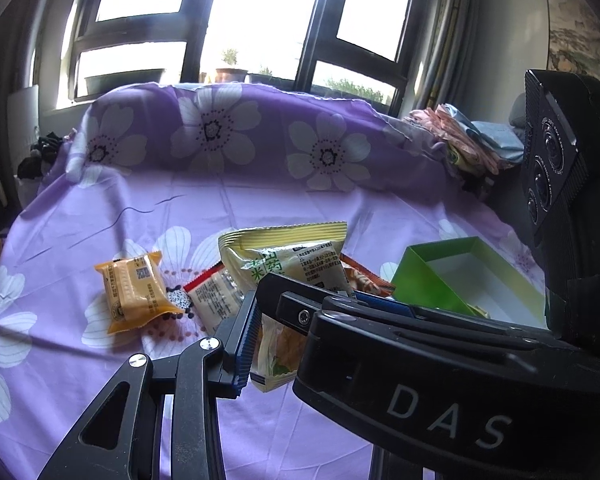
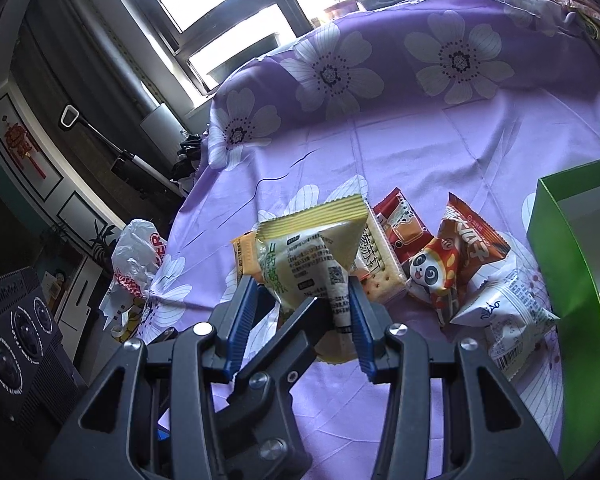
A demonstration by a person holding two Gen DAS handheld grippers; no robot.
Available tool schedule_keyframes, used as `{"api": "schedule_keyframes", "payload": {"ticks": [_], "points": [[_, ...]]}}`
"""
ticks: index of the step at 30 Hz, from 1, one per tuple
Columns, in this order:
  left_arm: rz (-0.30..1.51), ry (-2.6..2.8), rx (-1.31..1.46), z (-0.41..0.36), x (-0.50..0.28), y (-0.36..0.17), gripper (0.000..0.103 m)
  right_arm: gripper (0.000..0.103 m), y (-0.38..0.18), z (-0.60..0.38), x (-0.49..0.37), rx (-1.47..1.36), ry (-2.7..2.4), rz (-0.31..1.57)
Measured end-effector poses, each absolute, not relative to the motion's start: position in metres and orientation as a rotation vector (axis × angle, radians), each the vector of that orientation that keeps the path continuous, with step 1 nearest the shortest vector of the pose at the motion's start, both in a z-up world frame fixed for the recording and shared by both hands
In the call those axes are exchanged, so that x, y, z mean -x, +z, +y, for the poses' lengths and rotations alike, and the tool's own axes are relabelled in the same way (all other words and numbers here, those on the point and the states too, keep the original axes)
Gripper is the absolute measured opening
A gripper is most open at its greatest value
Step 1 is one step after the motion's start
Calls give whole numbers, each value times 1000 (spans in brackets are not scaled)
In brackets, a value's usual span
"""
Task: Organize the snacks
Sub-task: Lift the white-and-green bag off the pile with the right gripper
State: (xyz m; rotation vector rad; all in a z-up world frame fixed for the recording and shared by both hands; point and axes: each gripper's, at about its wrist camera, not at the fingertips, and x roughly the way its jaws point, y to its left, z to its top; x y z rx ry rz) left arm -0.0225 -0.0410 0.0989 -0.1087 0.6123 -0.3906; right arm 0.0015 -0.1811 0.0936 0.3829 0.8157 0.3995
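A pale yellow-green snack packet (image 2: 312,264) hangs above the purple flowered cloth (image 2: 420,152). My right gripper (image 2: 300,316) is shut on it, its blue pads (image 2: 358,324) pressing the packet's two sides. In the left wrist view my left gripper (image 1: 284,336) holds the same packet (image 1: 288,264) lower down. One blue pad (image 1: 246,340) lies against it and the other finger is hidden behind the right gripper's black body. On the cloth lie an orange packet (image 1: 134,292), a cracker packet (image 2: 380,268), a red packet (image 2: 404,228), a panda packet (image 2: 436,276) and a white packet (image 2: 508,312).
An open green box (image 2: 560,264) with a white inside stands at the right, something yellowish in it. A plastic bag (image 2: 140,264) hangs at the cloth's left edge. Folded clothes (image 1: 468,140) lie at the back right. The cloth rises into a hump before the window.
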Motion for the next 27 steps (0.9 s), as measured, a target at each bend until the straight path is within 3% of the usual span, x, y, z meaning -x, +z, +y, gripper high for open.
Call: {"api": "schedule_keyframes", "payload": {"ticks": [27], "points": [[559,-431,100,-61,29,121,37,48,115,-199,11,-364,375,766]]}}
